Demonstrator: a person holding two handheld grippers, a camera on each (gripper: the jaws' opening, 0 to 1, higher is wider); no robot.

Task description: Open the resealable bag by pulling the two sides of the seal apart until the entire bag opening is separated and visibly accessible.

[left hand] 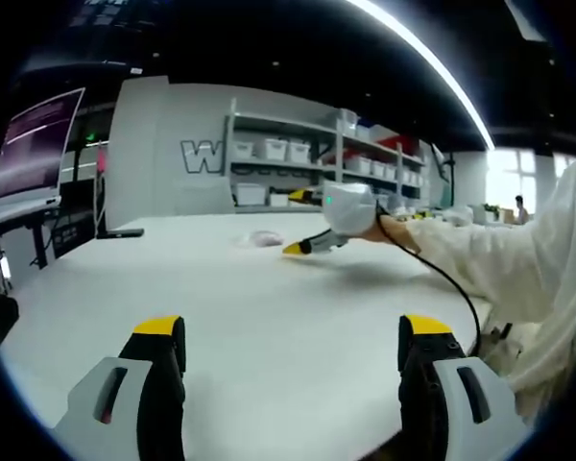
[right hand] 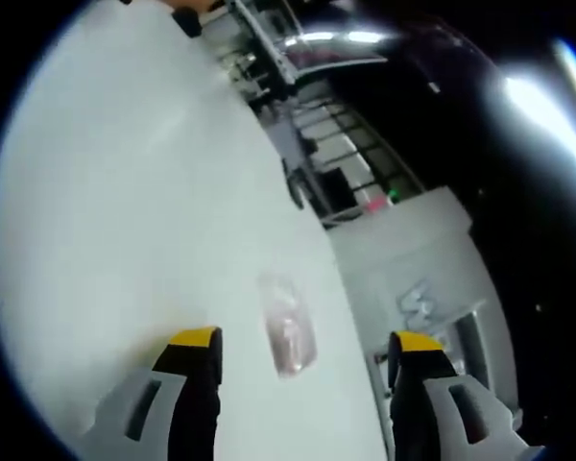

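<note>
Two grippers are both spread wide and hold nothing: the left gripper (left hand: pixel 293 360) hangs back over the white table (left hand: pixel 250 317), while the right gripper (right hand: pixel 302 370) closes on the resealable bag (right hand: pixel 288 334), which lies flat at twelve o'clock just beyond its jaws. By my reading this is the approach step, seal untouched. Next, each gripper must pinch one side of the seal and pull apart, which needs the left brought in.

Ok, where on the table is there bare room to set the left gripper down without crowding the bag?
The wide white table between the left gripper and the right gripper is bare. The stretch toward the monitor-side edge is free too. It is crowded only far across, where the right gripper reaches toward the resealable bag; that bag lies just ahead of its open jaws.
</note>
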